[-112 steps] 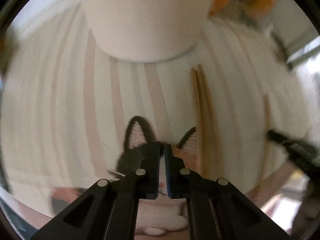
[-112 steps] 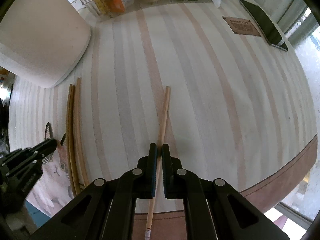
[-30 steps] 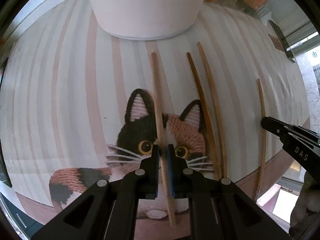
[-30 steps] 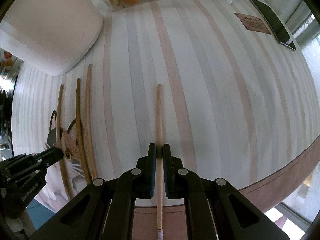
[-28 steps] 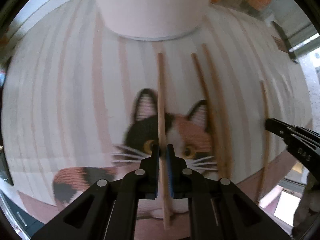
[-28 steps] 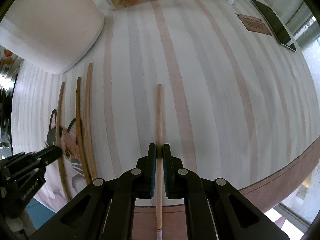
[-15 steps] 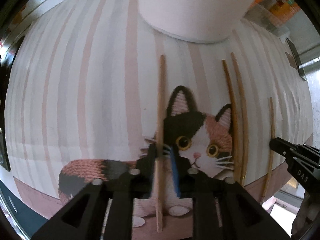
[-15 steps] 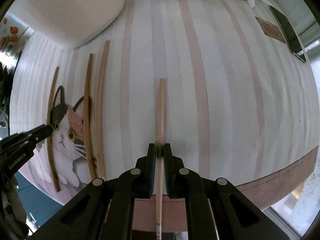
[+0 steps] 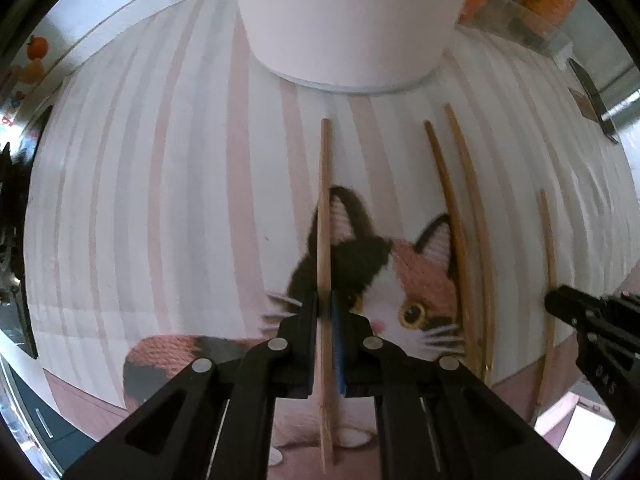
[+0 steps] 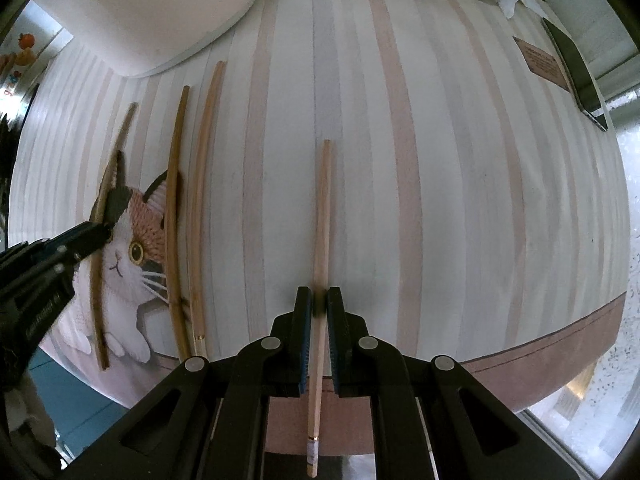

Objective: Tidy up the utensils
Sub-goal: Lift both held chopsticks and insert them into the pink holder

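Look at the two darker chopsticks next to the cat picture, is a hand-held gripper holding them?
No, the two darker chopsticks lie loose on the striped mat, with no hand-held gripper around them.

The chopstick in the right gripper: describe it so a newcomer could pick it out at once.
Start at the big white pot on the striped tablecloth, then move right past the cat picture and the chopsticks beside it. The pale chopstick lies alone on plain stripes, clamped in the right gripper. Unlike the others, it is nowhere near the cat.
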